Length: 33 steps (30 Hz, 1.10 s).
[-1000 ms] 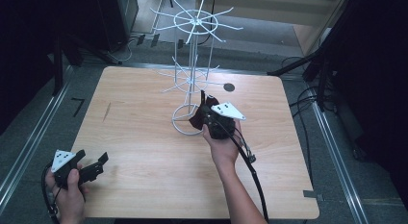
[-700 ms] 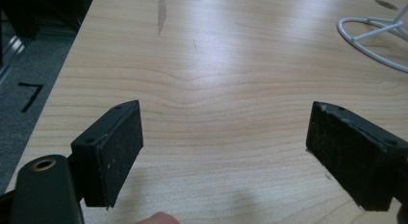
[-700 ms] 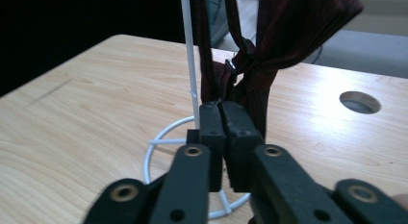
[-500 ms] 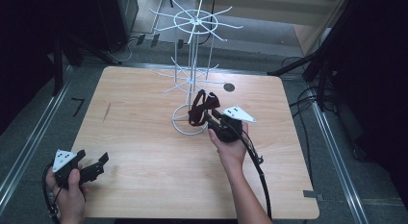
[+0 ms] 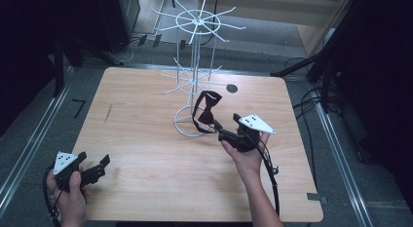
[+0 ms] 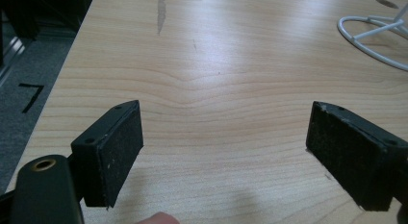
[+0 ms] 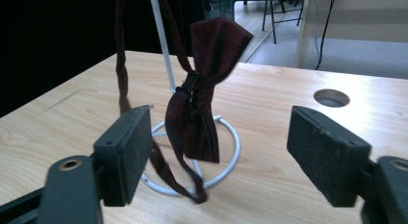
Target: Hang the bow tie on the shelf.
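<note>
A dark red bow tie (image 5: 207,108) hangs by its strap from a lower arm of the white wire rack (image 5: 196,23), just above the rack's ring base (image 5: 181,130). My right gripper (image 5: 220,132) is open, a little to the right of the tie and not touching it. In the right gripper view the bow tie (image 7: 202,89) dangles beyond the spread jaws of the right gripper (image 7: 226,154), and its strap (image 7: 122,65) loops down to the left. My left gripper (image 5: 95,167) rests open at the table's near left corner, with nothing in the left gripper (image 6: 231,152).
The rack's spokes spread wide over the back of the wooden table (image 5: 146,139). A round hole (image 5: 232,88) lies in the tabletop behind the rack. The rack's base (image 6: 370,39) shows at the far right of the left gripper view. Cables and dark stands surround the table.
My right gripper has drawn back from the rack toward the near right. The bow tie stays hanging on the rack, apart from the jaws. The left gripper has not moved.
</note>
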Each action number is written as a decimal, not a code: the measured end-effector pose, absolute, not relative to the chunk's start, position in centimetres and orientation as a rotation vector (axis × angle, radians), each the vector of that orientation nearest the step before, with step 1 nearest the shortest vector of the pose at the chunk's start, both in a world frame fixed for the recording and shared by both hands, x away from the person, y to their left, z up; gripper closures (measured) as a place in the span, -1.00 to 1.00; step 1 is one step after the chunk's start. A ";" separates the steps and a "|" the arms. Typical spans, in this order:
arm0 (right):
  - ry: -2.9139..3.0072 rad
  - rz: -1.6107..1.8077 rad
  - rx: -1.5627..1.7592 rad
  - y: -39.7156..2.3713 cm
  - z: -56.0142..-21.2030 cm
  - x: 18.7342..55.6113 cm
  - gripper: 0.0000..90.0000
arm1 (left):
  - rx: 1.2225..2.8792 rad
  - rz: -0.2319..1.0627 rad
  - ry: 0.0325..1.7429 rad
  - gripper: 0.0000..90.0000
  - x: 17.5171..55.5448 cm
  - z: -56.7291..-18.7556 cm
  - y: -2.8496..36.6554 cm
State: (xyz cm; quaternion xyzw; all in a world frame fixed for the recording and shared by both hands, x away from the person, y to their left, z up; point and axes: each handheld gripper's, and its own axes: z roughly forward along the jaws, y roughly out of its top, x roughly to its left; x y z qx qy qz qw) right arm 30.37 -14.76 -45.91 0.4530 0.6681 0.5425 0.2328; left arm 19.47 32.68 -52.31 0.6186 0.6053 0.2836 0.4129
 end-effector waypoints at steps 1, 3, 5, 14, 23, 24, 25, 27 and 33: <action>1.838 1.506 1.252 -15.6 -45.9 30.1 -0.51 | 1.556 0.713 1.522 -0.70 19.5 -52.3 32.7; 1.839 1.502 1.262 -16.3 -46.0 29.9 -0.55 | 1.558 0.716 1.521 -0.70 19.5 -52.3 32.7; 1.838 1.505 1.261 -16.6 -46.0 29.7 -0.57 | 1.559 0.717 1.520 -0.70 19.5 -52.3 32.7; 1.805 1.480 1.295 -19.8 -46.7 28.4 -0.67 | 1.555 0.720 1.519 -0.70 19.5 -52.3 32.6; 1.791 1.462 1.351 -22.7 -48.1 27.1 -0.68 | 1.556 0.719 1.521 -0.70 19.4 -52.3 32.6; 1.792 1.465 1.355 -23.1 -48.3 26.9 -0.68 | 1.557 0.720 1.522 -0.70 19.4 -52.3 32.6; 1.788 1.469 1.364 -23.4 -48.5 26.8 -0.68 | 1.557 0.720 1.521 -0.70 19.4 -52.3 32.6; 1.783 1.459 1.382 -24.0 -48.9 26.5 -0.68 | 1.558 0.721 1.522 -0.70 19.4 -52.3 32.6; 1.773 1.425 1.432 -25.5 -49.9 25.8 -0.69 | 1.557 0.722 1.522 -0.70 19.4 -52.3 32.5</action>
